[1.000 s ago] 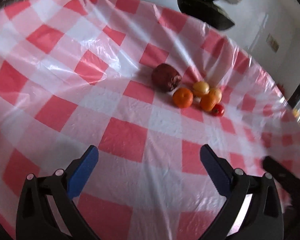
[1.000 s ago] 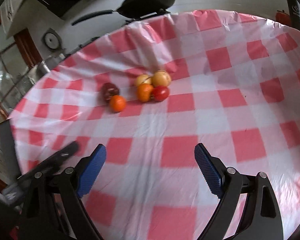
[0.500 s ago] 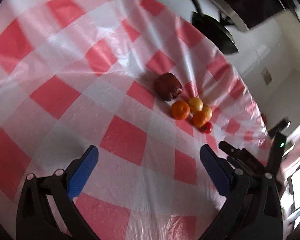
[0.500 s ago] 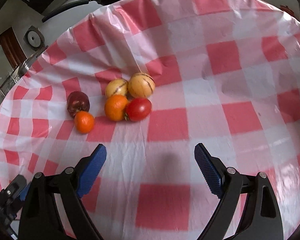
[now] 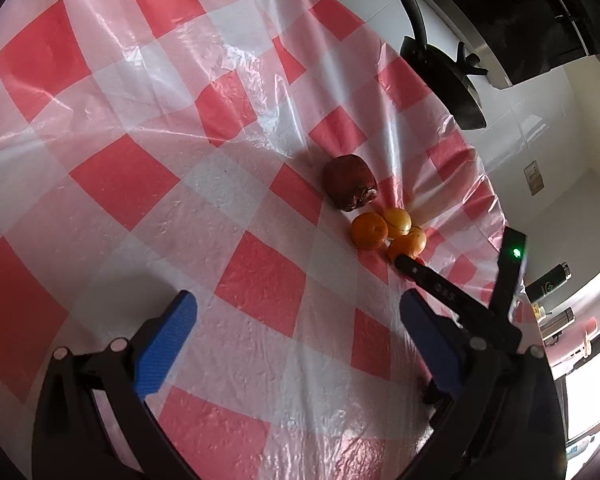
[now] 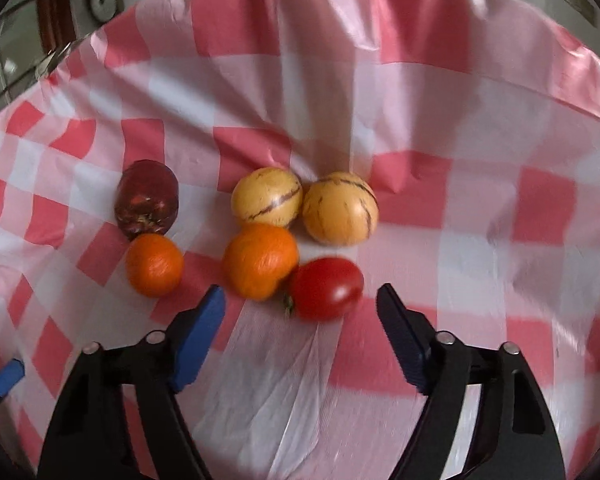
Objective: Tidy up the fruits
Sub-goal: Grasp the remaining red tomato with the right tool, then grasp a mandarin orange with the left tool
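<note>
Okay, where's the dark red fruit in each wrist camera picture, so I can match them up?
Left wrist: the dark red fruit sits right of centre, just above the smaller orange.
Right wrist: the dark red fruit sits at middle left, again just above that orange.
Shared landmark: the smaller orange touching its lower edge, on the red-checked tablecloth.

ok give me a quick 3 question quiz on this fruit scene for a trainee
1. True or false: the right gripper is shut on the tomato.
2. How many striped yellow fruits lie on the checked tablecloth? A) one B) two C) three
3. Fill in: the small orange touches the dark red ____.

Key:
1. False. Its jaws stand open, with the tomato just ahead between them.
2. B. Two, side by side.
3. Fruit. The left gripper is open, farther back.
</note>
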Motion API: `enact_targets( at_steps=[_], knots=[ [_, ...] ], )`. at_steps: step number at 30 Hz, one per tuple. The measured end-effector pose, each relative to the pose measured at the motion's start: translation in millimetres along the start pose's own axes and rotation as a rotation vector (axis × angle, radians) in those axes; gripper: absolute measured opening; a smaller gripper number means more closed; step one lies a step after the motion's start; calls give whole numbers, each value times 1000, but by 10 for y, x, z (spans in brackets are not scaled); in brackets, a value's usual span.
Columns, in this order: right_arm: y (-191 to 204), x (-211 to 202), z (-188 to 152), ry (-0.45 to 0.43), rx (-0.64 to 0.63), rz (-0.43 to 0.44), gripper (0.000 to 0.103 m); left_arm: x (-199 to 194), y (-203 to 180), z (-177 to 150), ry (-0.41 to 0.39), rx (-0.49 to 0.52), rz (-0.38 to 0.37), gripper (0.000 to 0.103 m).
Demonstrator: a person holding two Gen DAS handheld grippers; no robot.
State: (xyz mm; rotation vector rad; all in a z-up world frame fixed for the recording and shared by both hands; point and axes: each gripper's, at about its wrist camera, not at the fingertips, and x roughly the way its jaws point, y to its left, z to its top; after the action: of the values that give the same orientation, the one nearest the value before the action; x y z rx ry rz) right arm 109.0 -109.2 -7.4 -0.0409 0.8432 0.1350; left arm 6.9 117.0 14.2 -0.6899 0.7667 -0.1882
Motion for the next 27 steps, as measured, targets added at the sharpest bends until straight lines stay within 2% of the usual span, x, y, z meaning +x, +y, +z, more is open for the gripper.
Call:
enact_targets(
  at_steps=[3, 5, 7, 11, 16, 21, 24, 27],
  knots=[
    [5, 70, 58, 15, -37, 38, 69, 3, 2, -1, 2, 3, 0, 102],
    [40, 34, 29, 14, -71, 28, 59, 3, 4, -1, 2, 3, 1, 102],
    [36, -19, -46, 11, -70, 39, 38, 5, 3, 0, 4, 6, 3, 102],
    [-111, -237, -235, -23, 26, 115, 38, 7, -12, -5, 11, 18, 7, 102],
    [-210, -541, -455, -46, 113, 153, 38, 55, -123, -29, 39, 74, 27, 102],
    [-377, -602, -642, -64, 210, 170, 38, 319, -415, -54, 100, 205, 107, 102],
    [-480, -621, -644, -81, 268, 186, 38, 627, -705, 31, 96, 315, 183, 102],
    [-531, -607, -650, -78, 288, 190, 39, 953, -929, 139, 105, 377, 233, 102]
  ],
)
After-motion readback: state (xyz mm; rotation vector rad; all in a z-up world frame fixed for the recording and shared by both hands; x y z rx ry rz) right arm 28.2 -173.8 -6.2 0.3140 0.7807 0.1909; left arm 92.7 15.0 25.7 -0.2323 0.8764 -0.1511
